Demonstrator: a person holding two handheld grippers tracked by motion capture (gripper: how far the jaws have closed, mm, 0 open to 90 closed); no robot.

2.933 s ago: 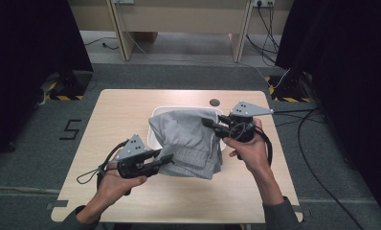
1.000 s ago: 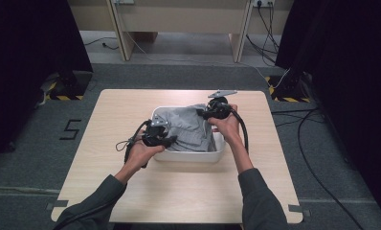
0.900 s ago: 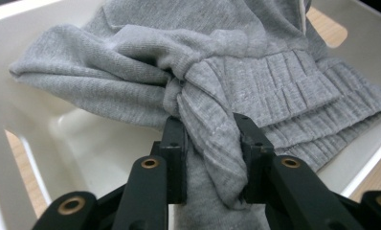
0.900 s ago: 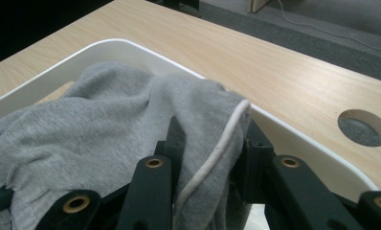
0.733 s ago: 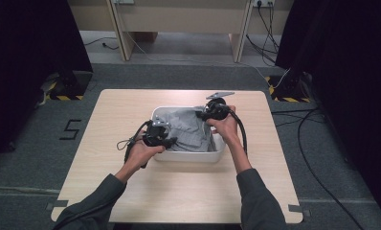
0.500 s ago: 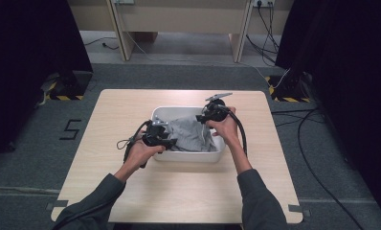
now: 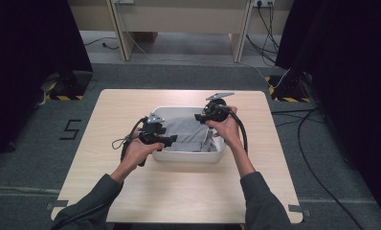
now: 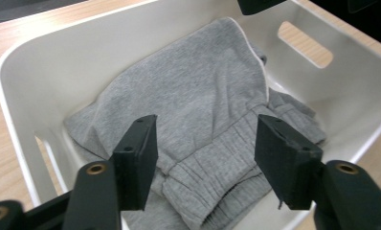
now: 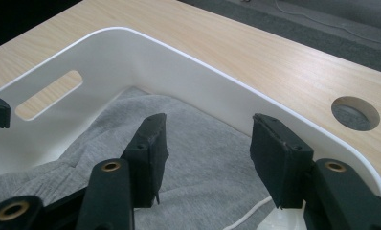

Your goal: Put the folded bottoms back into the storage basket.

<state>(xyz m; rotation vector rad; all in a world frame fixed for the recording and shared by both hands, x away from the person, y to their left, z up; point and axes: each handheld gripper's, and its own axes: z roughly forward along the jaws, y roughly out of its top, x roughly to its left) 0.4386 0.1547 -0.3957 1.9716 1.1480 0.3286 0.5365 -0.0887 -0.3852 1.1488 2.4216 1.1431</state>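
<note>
1. High view: grey garment lies bunched inside the white bin on the wooden table.
2. Left gripper — jaws just opened, apart above the cloth, holding nothing.
3. Right gripper — likewise parted, nothing between.

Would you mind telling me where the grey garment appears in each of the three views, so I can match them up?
High view: the grey garment lies mid-frame, inside the white bin.
Left gripper view: it spreads across the centre, behind the jaws.
Right gripper view: lower centre, behind the jaws.
Shared landmark: the white bin's rim.
</note>
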